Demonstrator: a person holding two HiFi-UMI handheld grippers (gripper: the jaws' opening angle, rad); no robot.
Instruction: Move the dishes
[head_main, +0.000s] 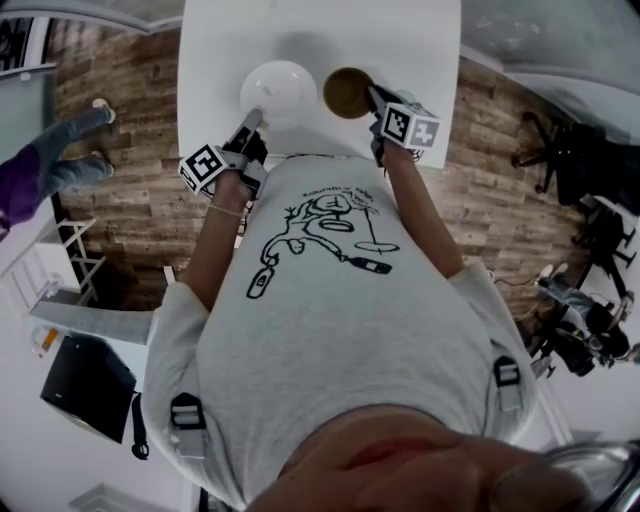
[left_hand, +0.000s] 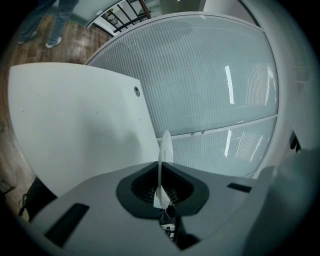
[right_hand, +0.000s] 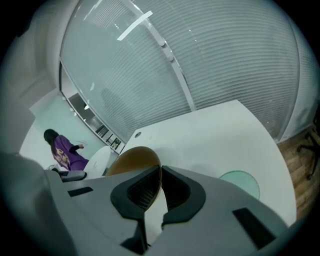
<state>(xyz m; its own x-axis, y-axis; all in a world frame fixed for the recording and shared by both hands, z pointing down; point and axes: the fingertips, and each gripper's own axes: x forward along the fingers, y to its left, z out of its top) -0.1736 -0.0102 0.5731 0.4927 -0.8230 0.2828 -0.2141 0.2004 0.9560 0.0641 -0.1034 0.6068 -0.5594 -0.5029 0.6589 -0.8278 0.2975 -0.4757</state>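
Note:
A white plate hangs over the near edge of the white table, with my left gripper shut on its near rim. In the left gripper view the white plate shows edge-on between the pads of the left gripper. To its right, my right gripper is shut on the rim of a brown plate. In the right gripper view the brown plate stands tilted in the right gripper, and the white plate shows beyond it.
A pale green round disc lies on the table. A frosted glass wall stands behind the table. A person in purple stands on the wood floor at left, and black office chairs stand at right.

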